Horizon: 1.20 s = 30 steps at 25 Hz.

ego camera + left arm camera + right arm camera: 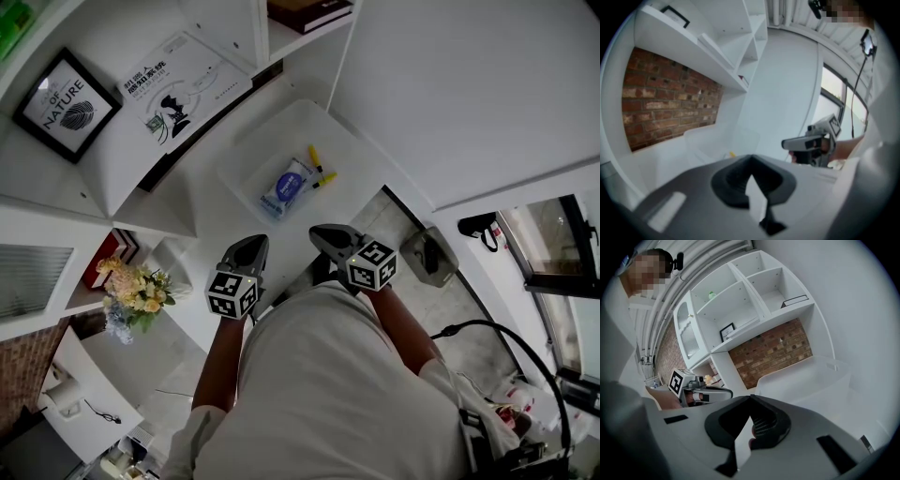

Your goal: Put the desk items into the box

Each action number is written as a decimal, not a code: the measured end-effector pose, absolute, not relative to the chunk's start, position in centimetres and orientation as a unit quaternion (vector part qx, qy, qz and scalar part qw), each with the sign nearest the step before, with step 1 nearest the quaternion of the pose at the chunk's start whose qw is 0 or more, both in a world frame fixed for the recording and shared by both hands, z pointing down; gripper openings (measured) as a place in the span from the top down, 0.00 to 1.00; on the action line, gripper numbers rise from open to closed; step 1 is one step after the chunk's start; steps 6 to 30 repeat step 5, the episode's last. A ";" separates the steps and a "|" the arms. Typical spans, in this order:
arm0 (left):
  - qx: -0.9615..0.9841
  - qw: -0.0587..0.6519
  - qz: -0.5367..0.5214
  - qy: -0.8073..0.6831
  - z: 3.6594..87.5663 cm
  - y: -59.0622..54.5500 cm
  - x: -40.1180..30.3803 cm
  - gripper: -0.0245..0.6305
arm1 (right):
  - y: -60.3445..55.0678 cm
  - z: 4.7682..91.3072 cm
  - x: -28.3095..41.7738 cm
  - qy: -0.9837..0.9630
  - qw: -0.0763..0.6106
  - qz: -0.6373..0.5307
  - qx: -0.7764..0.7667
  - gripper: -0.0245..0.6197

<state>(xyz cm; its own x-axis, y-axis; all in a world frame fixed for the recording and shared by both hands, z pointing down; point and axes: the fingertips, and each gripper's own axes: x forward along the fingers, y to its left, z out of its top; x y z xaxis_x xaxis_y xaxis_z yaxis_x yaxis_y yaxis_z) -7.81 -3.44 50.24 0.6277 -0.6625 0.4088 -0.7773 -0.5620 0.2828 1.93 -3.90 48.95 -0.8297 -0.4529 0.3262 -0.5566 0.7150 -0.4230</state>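
A clear plastic box [281,131] stands on the white desk [370,164]. Inside it lie a blue-and-white packet [286,187] and yellow pens [319,169]. Both grippers hover at the near side of the box, close to the person's body. My left gripper [251,244] is shut with nothing between its jaws [750,158]. My right gripper [324,232] sits beside it, also shut and empty [750,397]. The box shows ahead in the left gripper view [717,140], with a yellow tip [732,153] peeking out, and ahead in the right gripper view [811,376].
White wall shelves hold a framed print [66,105], a booklet [178,89] and a dark book [309,11]. A flower bunch [136,295] and red books [108,258] sit left of the grippers. A black cable [506,347] loops at the right.
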 end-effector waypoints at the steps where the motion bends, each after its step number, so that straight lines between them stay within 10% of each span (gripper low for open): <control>1: 0.874 0.223 0.130 -0.412 50.3 -3.5 -7.7 0.96 | -4.0 49.0 2.0 -0.921 0.100 0.259 0.274 0.96; 30: 0.874 0.224 0.131 -0.412 50.5 -3.7 -7.5 0.96 | -4.2 48.9 2.2 -0.922 0.101 0.256 0.272 0.96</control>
